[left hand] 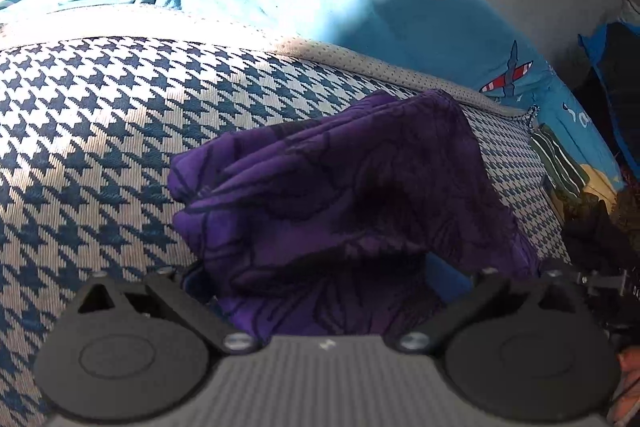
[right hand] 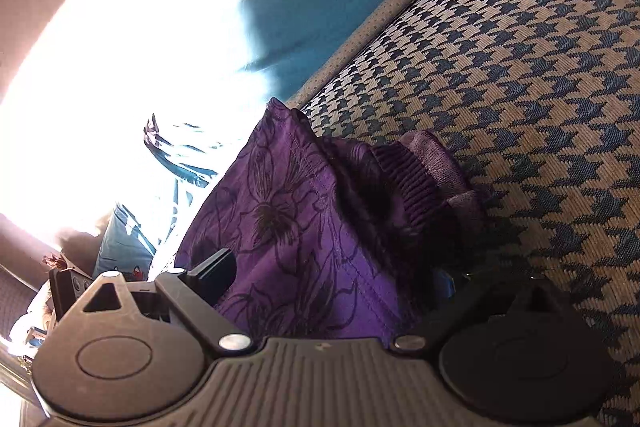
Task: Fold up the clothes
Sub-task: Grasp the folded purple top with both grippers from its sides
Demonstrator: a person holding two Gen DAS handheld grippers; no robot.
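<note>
Houndstooth cushion (left hand: 100, 131) carries the purple garment (left hand: 340, 195), bunched near the piped edge beside a blue sheet (left hand: 420, 27). Both grippers, left (left hand: 328, 291) and right (right hand: 320, 291), press into it from the near side, likely to lift or turn a fold. Cloth buries the fingertips, so I cannot tell whether either claw pinches it; glare whitens the background.

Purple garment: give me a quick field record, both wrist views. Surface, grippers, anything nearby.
item: purple floral garment, bunched, not flat
ribbed part: dark ribbed band visible in right wrist view
surface: houndstooth cushion
left gripper: cloth fills the space between its fingers; grip state unclear
right gripper: cloth between its fingers; one finger visible, grip state unclear
nearby: blue printed fabric beyond the cushion edge
fold state: not yet folded
</note>
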